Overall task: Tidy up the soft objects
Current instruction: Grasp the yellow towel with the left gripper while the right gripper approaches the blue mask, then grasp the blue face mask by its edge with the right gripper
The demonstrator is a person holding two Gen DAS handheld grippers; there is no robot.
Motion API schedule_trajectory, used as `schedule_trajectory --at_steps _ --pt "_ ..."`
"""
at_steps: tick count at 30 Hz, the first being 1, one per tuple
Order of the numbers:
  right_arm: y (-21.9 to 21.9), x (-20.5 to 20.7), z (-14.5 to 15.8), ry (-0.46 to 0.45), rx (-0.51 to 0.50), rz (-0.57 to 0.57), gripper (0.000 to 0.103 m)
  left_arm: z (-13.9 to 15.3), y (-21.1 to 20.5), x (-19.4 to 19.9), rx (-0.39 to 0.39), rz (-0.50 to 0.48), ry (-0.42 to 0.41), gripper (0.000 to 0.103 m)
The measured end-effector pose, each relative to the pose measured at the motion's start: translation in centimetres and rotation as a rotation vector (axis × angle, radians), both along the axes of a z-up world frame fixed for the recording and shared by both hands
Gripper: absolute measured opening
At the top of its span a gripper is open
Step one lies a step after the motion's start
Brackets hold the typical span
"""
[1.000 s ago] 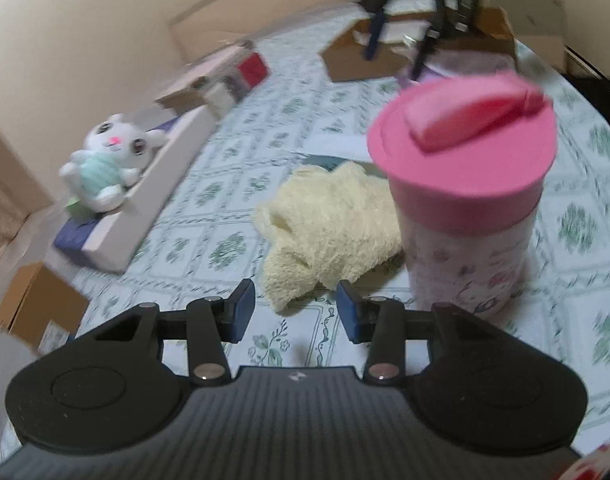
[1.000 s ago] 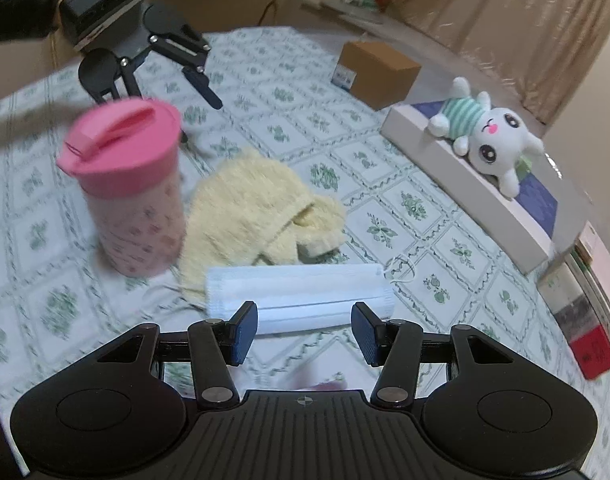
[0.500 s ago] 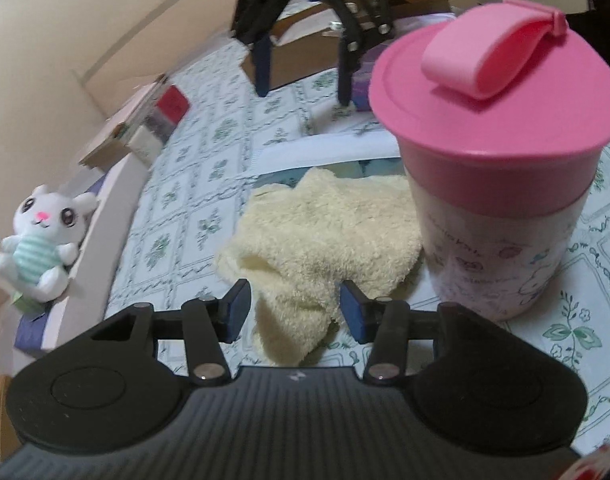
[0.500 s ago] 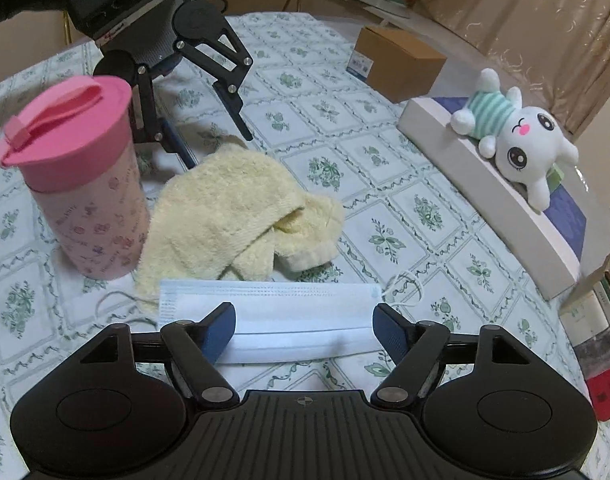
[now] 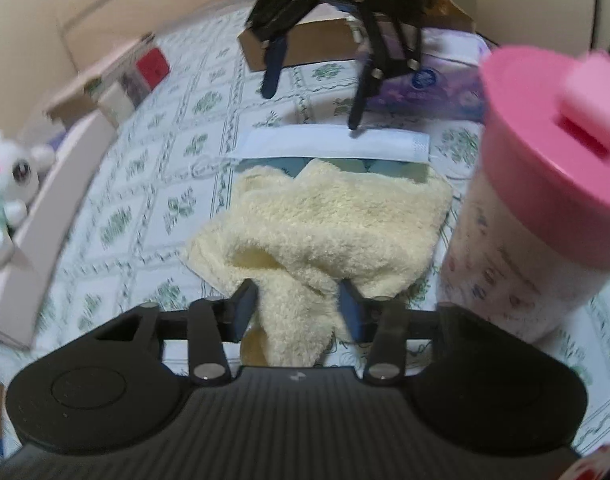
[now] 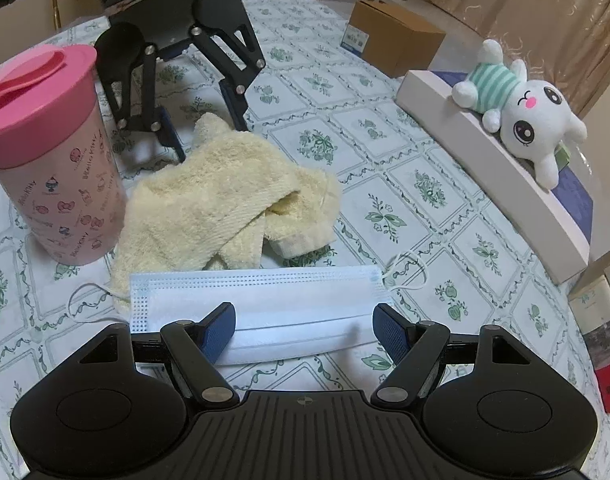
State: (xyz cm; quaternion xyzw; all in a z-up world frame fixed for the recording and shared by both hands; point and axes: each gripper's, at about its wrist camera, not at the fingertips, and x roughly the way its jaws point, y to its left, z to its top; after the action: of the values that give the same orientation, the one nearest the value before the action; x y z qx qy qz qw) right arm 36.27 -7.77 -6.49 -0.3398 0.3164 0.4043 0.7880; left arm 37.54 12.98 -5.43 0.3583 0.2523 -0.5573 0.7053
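The left gripper (image 5: 299,306) is closing its jaws around a corner of the yellow towel (image 5: 325,232). At twelve o'clock lies the mask (image 5: 333,145). Only the right view shows the right gripper (image 6: 304,330) open over it, the toy rabbit (image 6: 521,110) at two o'clock.

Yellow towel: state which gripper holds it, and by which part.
The left gripper is closing around the yellow towel's near hanging corner, not clearly clamped yet. The right gripper is open over the face mask.
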Motion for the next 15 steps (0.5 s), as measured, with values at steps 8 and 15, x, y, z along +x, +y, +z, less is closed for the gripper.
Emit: schedule_trajectory --at_steps 8,15 --pt "0.5 0.5 0.1 0.04 -0.008 0.008 0.075 0.7 0.2 1.0 -0.02 0.172 0.102 0.011" --pt "0.7 3.1 0.5 0.268 0.097 -0.295 0.075 3.0 4.4 0.7 -0.113 0.445 0.033 0.01"
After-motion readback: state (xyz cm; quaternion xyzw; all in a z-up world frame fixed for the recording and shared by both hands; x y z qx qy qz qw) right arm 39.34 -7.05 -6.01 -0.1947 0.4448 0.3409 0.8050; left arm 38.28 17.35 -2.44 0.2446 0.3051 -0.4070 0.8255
